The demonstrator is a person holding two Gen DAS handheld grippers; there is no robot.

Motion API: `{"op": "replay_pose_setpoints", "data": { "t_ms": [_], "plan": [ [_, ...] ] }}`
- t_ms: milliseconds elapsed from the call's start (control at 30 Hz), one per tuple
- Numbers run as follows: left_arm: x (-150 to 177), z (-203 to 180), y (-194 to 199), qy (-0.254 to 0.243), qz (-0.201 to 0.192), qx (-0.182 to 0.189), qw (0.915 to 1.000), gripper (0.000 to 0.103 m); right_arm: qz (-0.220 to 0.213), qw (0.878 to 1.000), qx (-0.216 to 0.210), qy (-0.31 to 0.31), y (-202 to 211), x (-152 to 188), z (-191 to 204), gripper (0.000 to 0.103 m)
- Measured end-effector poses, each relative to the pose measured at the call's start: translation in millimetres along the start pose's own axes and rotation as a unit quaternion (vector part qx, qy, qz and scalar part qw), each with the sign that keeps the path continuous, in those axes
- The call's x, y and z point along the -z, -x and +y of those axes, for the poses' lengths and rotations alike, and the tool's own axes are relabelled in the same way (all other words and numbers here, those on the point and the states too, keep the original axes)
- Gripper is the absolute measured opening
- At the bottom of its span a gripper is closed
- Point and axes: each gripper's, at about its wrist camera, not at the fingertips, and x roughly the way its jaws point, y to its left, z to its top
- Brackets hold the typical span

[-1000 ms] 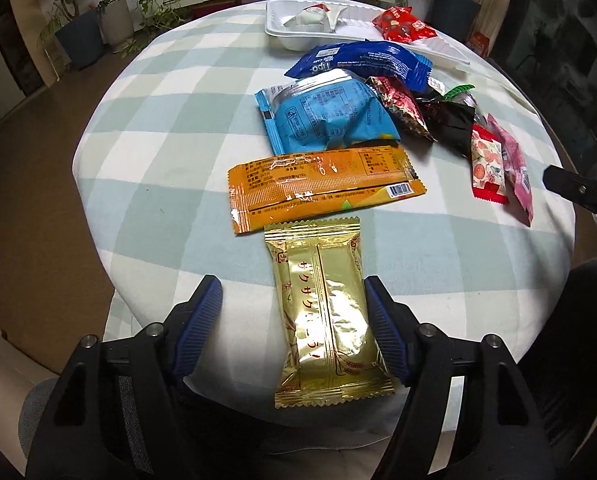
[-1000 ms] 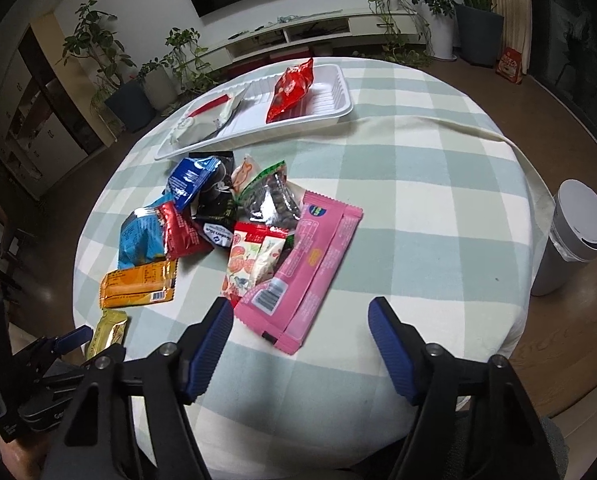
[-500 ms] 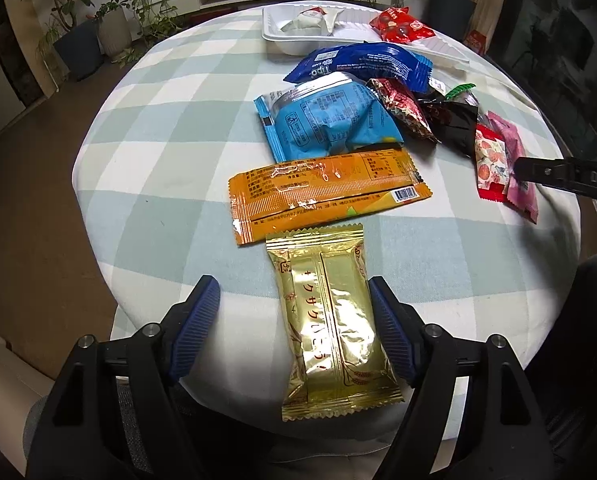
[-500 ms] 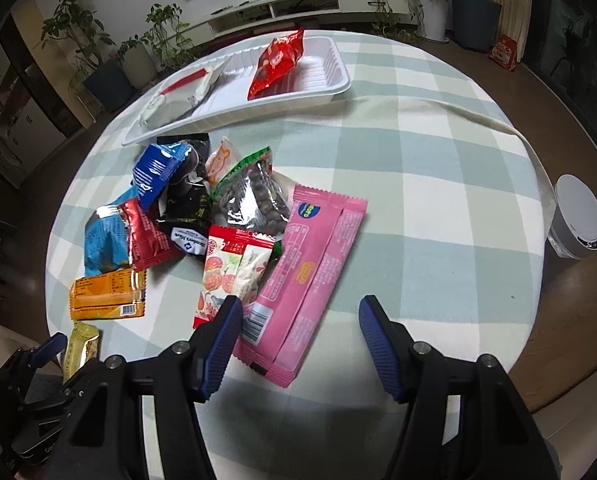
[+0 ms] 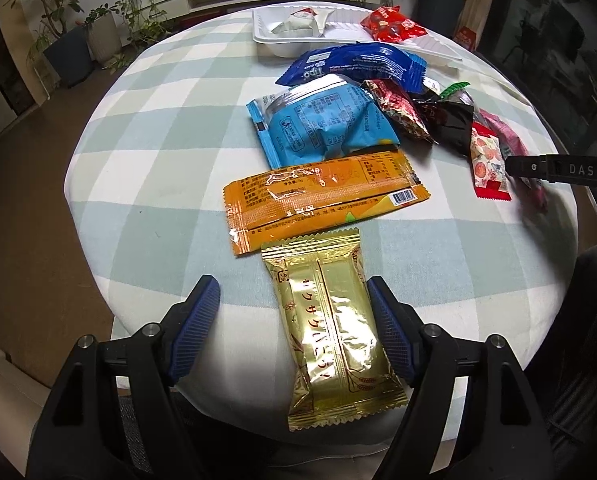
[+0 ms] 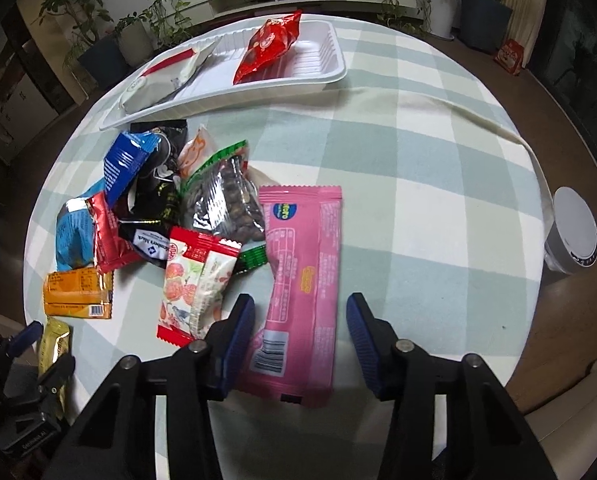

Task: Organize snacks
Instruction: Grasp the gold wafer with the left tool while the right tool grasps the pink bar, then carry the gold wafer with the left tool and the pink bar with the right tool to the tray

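Note:
Snack packets lie on a round checked table. My left gripper [image 5: 292, 310] is open, its fingers on either side of a gold packet [image 5: 330, 324] at the near edge. An orange packet [image 5: 318, 196] and a light blue packet [image 5: 322, 124] lie beyond it. My right gripper [image 6: 300, 326] is open around the near end of a pink packet [image 6: 302, 276]. A red and white packet [image 6: 196, 284] lies just left of it. A white tray [image 6: 322, 76] at the far side holds a red packet [image 6: 270, 46] and a white packet [image 6: 166, 80].
A dark blue packet [image 5: 354, 66], a clear nut packet [image 6: 226, 200], a black packet [image 6: 154, 208] and a dark red packet [image 6: 106, 236] are piled mid-table. A white bin [image 6: 572, 232] stands on the floor right of the table. Potted plants [image 6: 98, 40] stand behind.
My right gripper has moved forward over the table until its fingers straddle the pink packet's near end. My left gripper has edged slightly forward over the gold packet.

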Motion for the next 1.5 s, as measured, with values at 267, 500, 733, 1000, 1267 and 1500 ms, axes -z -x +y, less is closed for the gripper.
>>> {"op": "replay_pose_setpoints", "data": {
  "t_ms": [267,500,733,1000,1267,1500],
  "plan": [
    [1.8,-3.2,4.5,-0.023,-0.002,0.021,0.9995,0.043,-0.012,1.000,0.013,0.026,2.3,5.6,-0.2,0.036],
    [2.1,-3.8,6.9,-0.032,-0.002,0.038,0.9988,0.030,-0.024,1.000,0.001,0.015,9.4,9.7,-8.8,0.030],
    [4.0,0.6,10.4,-0.026,-0.005,0.053,0.9982,0.029,-0.035,0.999,-0.016,0.007,17.8,12.5,-13.8,0.029],
    [2.3,14.2,25.0,0.006,-0.013,0.109,0.9939,0.029,-0.057,0.997,-0.052,-0.016,37.7,15.8,-27.6,0.028],
    [-46.6,58.5,63.2,0.057,-0.067,0.159,0.9833,0.029,-0.094,0.990,-0.087,-0.062,68.5,-4.9,-60.3,0.028],
    [-142.4,97.1,79.5,0.078,-0.126,0.151,0.9773,0.029,-0.139,0.980,-0.088,-0.110,90.2,-62.7,-103.7,0.028]
  ]
}}
